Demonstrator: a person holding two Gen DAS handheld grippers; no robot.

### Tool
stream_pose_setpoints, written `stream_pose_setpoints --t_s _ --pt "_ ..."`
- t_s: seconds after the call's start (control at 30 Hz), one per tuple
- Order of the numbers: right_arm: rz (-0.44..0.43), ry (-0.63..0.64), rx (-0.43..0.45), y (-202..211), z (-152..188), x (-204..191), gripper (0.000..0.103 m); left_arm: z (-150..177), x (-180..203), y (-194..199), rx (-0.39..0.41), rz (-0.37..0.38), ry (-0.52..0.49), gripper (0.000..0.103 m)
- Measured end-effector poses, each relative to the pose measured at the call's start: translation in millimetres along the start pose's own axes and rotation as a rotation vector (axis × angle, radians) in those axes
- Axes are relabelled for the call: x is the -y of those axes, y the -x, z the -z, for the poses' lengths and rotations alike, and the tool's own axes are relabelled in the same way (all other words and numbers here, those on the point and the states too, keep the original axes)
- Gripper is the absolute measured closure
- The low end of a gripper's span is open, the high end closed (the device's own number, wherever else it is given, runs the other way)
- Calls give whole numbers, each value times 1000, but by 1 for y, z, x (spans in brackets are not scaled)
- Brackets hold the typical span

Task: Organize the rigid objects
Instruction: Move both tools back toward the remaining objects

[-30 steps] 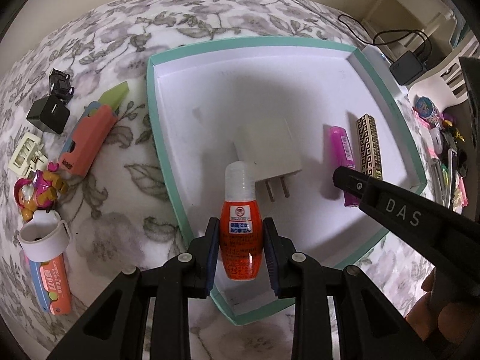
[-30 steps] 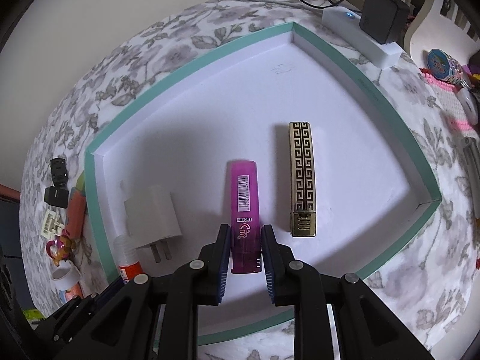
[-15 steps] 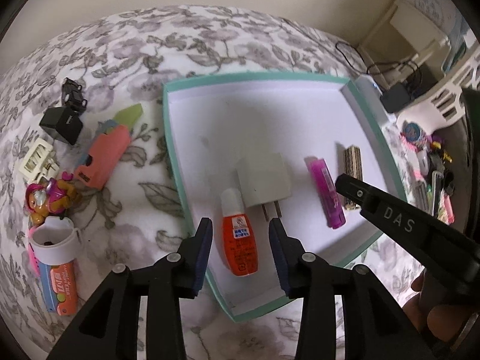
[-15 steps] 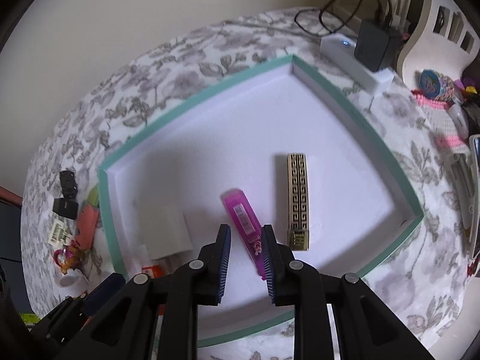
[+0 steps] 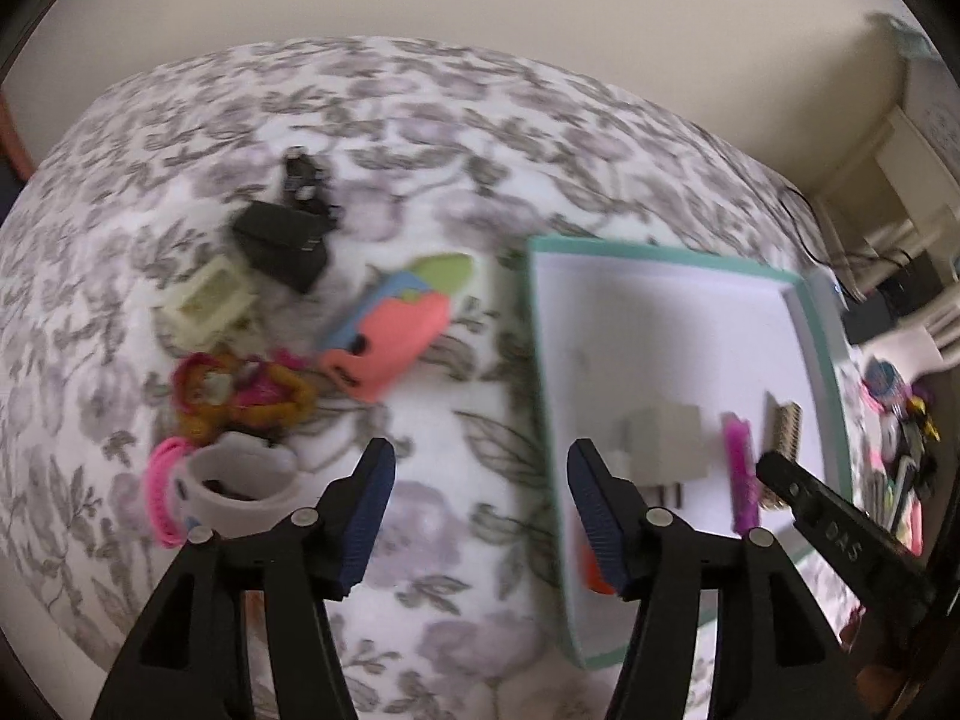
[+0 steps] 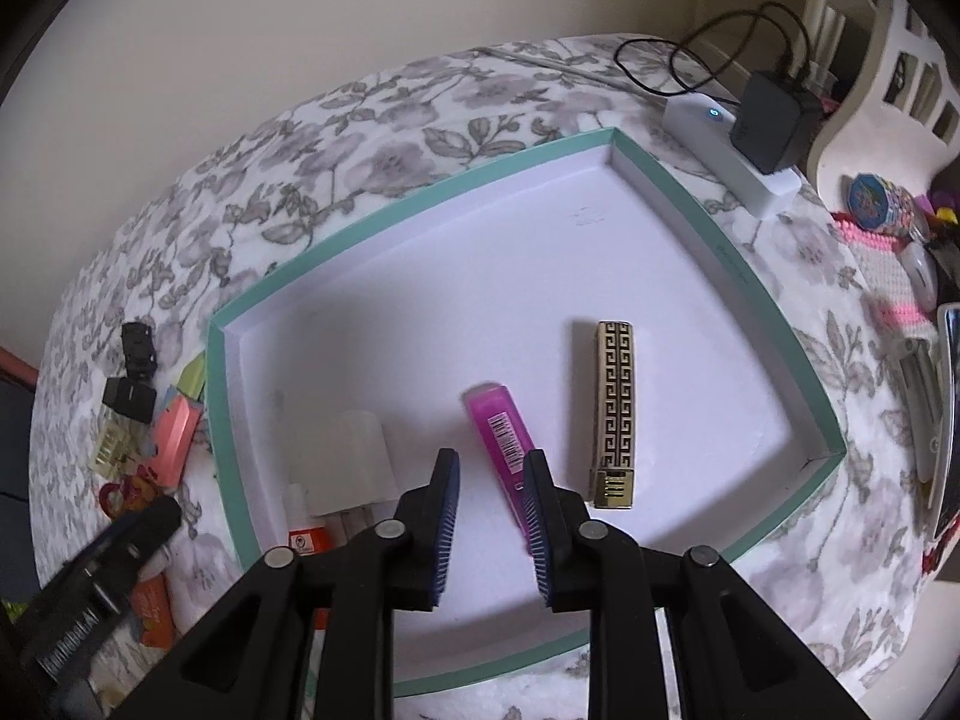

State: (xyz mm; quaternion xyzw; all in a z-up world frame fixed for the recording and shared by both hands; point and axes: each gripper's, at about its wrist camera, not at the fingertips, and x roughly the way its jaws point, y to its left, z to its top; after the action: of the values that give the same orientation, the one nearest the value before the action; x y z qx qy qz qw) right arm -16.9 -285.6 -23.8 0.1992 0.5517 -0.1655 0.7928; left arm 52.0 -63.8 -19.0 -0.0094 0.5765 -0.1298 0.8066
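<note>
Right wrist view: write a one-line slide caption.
Open right tongs hover over the teal-rimmed tray holding a magenta highlighter, gold-patterned case, white charger plug and orange bottle.

Four things lie in one teal box (image 6: 390, 222) — one orange bottle (image 6: 306, 537), one white plug (image 6: 354, 462), one pink case (image 6: 501, 432), one gold case (image 6: 613, 408) — both grippers aside

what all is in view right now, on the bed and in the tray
tray: 1, teal rim, white inside, on floral cover
gold patterned case: 1, in tray, right
pink tube: 1, in tray, beside case
white plug adapter: 1, in tray, left
orange bottle: 1, tray's near left corner
coral cutter: 1, left of tray
black cube charger: 1, far left
toy figure: 1, pink and orange
left tool: open, empty
right tool: open, empty
</note>
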Motion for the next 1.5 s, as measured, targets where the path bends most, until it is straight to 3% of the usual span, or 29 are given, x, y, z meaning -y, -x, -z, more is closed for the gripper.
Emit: stream_pose_setpoints --t_s 0.03,0.13,0.43,0.5,0.6,0.77,1.03,1.13,1.27,1.5 --pt "4 13 1 0 0 -3 64 -1 -5 0 2 -7 15 41" --pt "19 46 5 -1 1 -9 52 -2 -15 -2 3 -31 52 23" --pt "16 119 20 -3 4 -27 19 -3 -39 1 50 -144 108 12" --pt "22 136 25 -3 4 -30 8 -3 -45 1 56 -155 123 12" --pt "28 162 38 -3 6 -35 0 -3 -52 1 53 -164 145 8" --pt "15 207 72 0 8 -44 0 -4 -62 4 67 -186 172 6" --pt "-81 272 133 8 14 -71 0 -8 -90 22 165 -240 233 6" --pt "-90 312 118 7 20 -85 0 -10 -100 31 195 -255 258 6" --pt "-179 312 69 1 27 -99 0 -10 -115 39 214 -294 284 6" --pt "-246 368 55 -1 42 -135 0 -5 -148 42 196 -294 364 6"
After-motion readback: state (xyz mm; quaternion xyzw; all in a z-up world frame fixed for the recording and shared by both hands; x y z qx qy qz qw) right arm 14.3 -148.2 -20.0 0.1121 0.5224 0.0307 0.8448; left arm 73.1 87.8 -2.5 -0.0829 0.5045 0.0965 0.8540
